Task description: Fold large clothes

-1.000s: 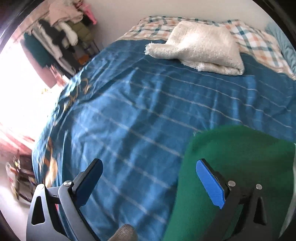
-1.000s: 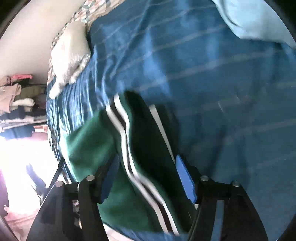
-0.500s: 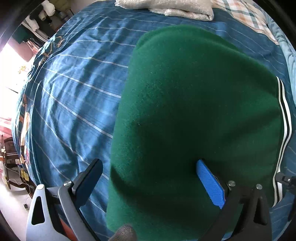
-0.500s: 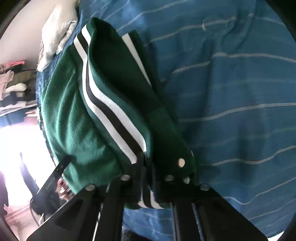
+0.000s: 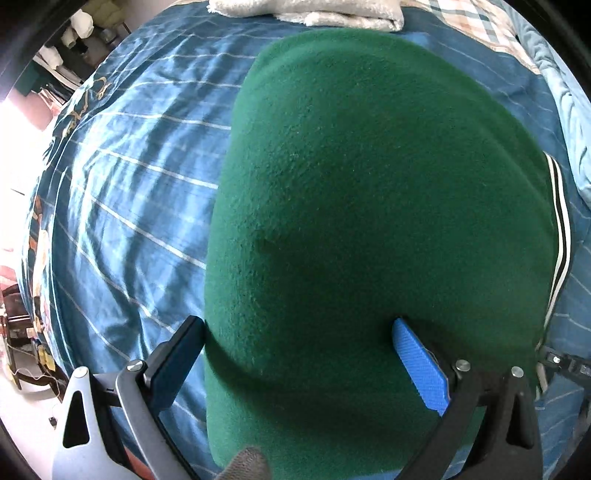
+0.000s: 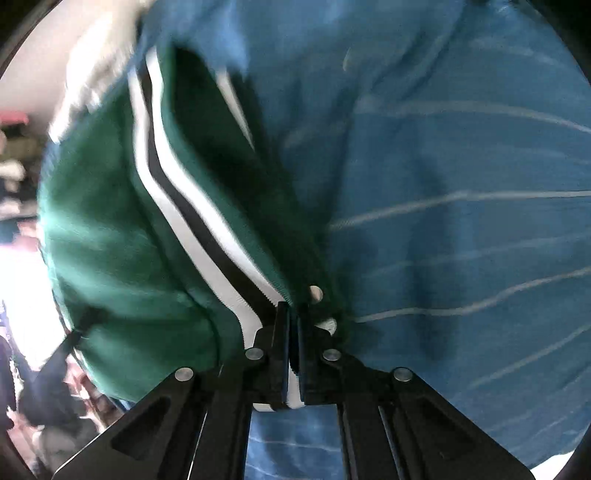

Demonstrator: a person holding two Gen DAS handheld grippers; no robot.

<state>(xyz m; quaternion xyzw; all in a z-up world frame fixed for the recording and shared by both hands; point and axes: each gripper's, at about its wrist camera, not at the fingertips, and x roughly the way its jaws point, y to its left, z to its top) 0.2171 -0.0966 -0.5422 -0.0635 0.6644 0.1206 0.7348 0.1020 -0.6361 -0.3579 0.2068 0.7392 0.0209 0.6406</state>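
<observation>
1. Green garment (image 5: 369,221), folded into a thick pad, lies on the blue striped bedspread (image 5: 129,184), toward the foot edge of the bed; its long axis runs from that edge up toward the white fleece blanket (image 5: 314,11) at the head.
2. Left gripper (image 5: 299,354): fingers spread wide, pointing down over the near end of the pad. One finger sits at the garment's left edge, the blue pad (image 5: 419,365) rests on the cloth. Nothing pinched.
3. Right gripper (image 6: 291,314): fingers pressed together on the near right corner of the garment (image 6: 122,240), at the black-and-white striped band (image 6: 192,206) beside two snap buttons.
4. Key relation: the garment stretches away from both grippers. The right one has the grip; the left is just as near but free. Judgement: any further fold would carry the near end toward the head.
5. Right view blurred; layers under the band unclear.
</observation>
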